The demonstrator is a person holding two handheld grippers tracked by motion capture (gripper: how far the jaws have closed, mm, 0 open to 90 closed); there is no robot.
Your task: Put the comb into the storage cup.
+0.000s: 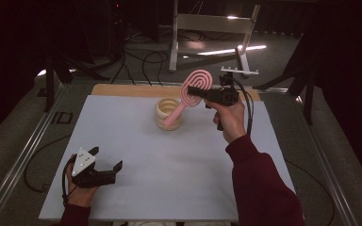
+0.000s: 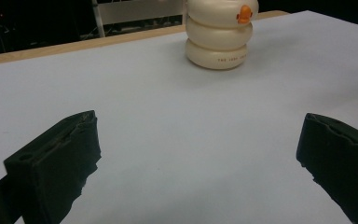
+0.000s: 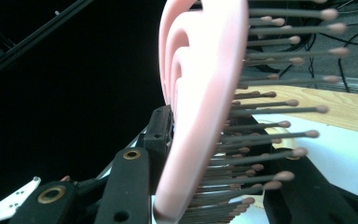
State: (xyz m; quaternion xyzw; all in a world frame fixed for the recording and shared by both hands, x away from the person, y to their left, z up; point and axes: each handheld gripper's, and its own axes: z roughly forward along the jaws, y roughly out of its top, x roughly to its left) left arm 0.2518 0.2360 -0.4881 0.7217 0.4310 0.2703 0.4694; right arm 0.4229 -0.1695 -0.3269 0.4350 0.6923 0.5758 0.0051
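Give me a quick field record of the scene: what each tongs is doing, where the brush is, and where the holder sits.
right tongs: shut on the pink hairbrush, gripped at its head
pink hairbrush: tilted, handle end down inside the cream ringed holder, bristles showing in the right gripper view
cream ringed holder: upright on the white table, toward the far side, orange mark on its wall
left tongs: open, nothing between the jaws, low over the table's near left corner
likely next step: letting the brush settle into the holder

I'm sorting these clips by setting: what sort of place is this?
Probably a recording lab or studio: black curtains around a work table, cables on the floor, and a white metal stand behind.
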